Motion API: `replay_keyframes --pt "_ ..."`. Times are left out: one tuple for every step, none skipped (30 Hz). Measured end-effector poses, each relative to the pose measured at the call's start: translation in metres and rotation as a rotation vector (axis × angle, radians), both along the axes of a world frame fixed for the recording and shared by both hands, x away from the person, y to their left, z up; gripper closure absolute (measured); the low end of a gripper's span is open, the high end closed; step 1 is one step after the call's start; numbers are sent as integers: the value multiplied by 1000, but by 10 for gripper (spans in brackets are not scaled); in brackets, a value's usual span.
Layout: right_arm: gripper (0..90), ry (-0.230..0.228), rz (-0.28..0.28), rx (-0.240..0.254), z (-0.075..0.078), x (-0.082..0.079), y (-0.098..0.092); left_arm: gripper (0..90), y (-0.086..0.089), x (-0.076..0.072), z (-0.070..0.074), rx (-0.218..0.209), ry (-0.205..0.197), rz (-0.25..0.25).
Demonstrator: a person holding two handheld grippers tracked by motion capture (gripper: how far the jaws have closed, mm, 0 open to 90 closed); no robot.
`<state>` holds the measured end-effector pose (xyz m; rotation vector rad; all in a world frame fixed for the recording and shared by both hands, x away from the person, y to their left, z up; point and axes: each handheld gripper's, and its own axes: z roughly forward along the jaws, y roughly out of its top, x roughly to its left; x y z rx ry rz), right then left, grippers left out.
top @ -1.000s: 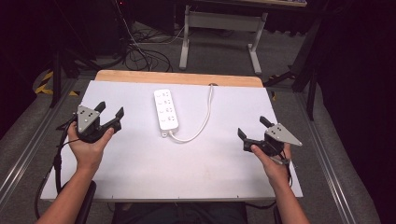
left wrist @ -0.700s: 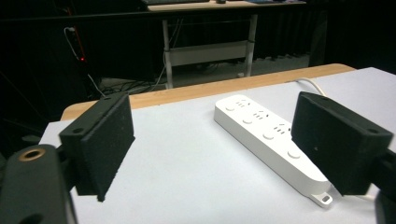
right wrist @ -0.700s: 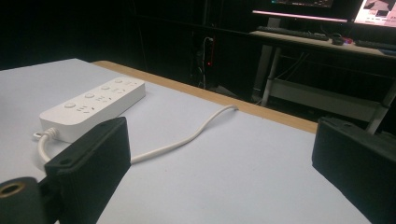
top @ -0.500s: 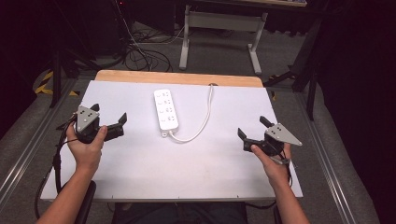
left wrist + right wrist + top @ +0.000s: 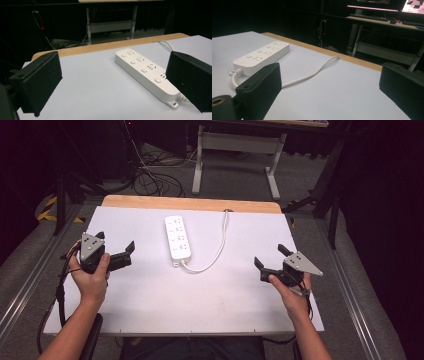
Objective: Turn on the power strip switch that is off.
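Two grippers are held over a white-topped bench point(image 5: 165, 310) whose far edge shows a bare strip of wood; dark floor, loose cables and the legs of another desk lie beyond it. On the far middle of the bench lies a white power strip point(image 5: 178, 237), lengthwise toward the person, flat on its back with four sockets and four round buttons facing up. Its white cord point(image 5: 216, 251) leaves the near end, loops to the right and runs back over the far wooden edge. The left gripper point(image 5: 116, 252), held in the person's left hand point(image 5: 90, 279) near the bench's left edge, has its jaws spread wide apart with nothing between them; it points right toward the power strip, near it but not touching. In the left gripper view the power strip sits between the two black jaws, nearer the right one. The right gripper point(image 5: 269, 258), in the right hand point(image 5: 290, 290) near the bench's right side, is likewise released, jaws well apart and empty, aimed toward the far left. In the right gripper view the cord curves across the white surface between its jaws, with the power strip beyond the left jaw.
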<state>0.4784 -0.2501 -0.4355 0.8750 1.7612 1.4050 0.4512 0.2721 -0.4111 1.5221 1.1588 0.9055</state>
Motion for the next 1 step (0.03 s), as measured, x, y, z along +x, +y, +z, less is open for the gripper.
replay_keyframes --pt "46 -1 0 1 0 0 0 10 0 0 0 1 0 -1"
